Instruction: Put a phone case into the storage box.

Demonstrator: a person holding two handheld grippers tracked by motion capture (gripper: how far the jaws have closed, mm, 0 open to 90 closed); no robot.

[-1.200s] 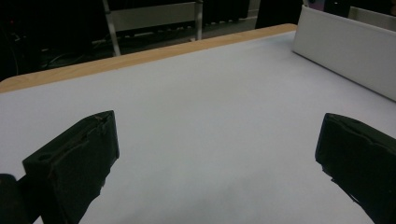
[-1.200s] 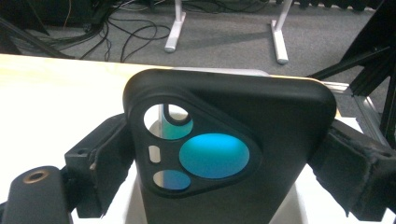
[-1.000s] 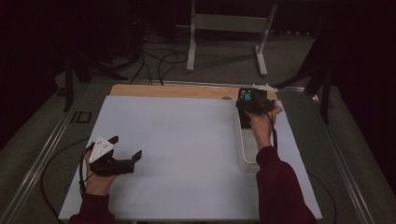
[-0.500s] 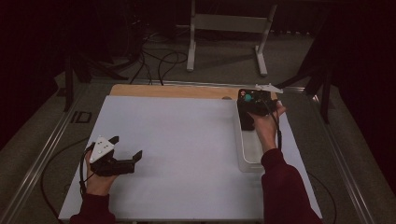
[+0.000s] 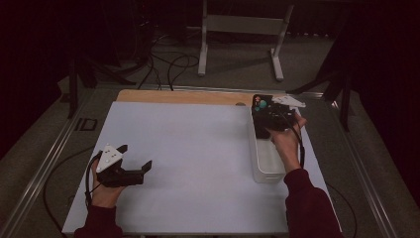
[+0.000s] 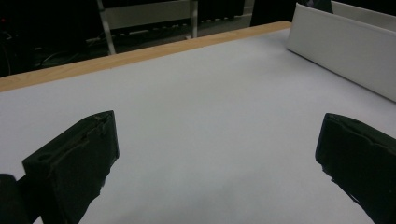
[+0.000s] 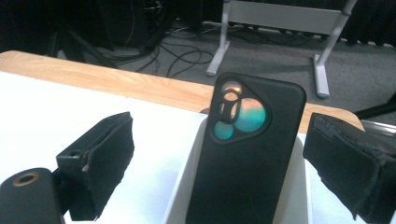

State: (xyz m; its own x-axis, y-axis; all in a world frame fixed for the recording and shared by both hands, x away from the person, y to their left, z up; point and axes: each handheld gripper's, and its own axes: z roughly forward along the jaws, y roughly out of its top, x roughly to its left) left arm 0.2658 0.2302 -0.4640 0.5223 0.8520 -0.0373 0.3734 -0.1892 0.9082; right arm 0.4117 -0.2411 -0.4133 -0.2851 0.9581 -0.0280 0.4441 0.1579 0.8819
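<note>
A black phone [image 7: 247, 154] with a shiny three-lens camera cluster stands upright at the far end of a white bin [image 7: 184, 189]. My right gripper [image 7: 224, 140] is open, its jaws wide on either side of the phone and clear of it. From above, the right gripper [image 5: 271, 115] hovers over the bin's [image 5: 265, 166] far end, and the phone's [image 5: 261, 104] teal lens shows just past it. My left gripper [image 5: 136, 156] rests open at the near left of the white table top [image 5: 198, 148]. Nothing lies between its jaws [image 6: 215, 140].
A wooden strip [image 5: 183, 96] runs along the table's far edge. In the left gripper view the white bin [image 6: 341, 51] is at the upper right. Beyond the table are floor cables [image 5: 168, 64] and a grey metal stand [image 5: 242, 29].
The right hand has turned slightly over the bin's far end, so its grey top plate now shows. The left gripper has stayed put.
</note>
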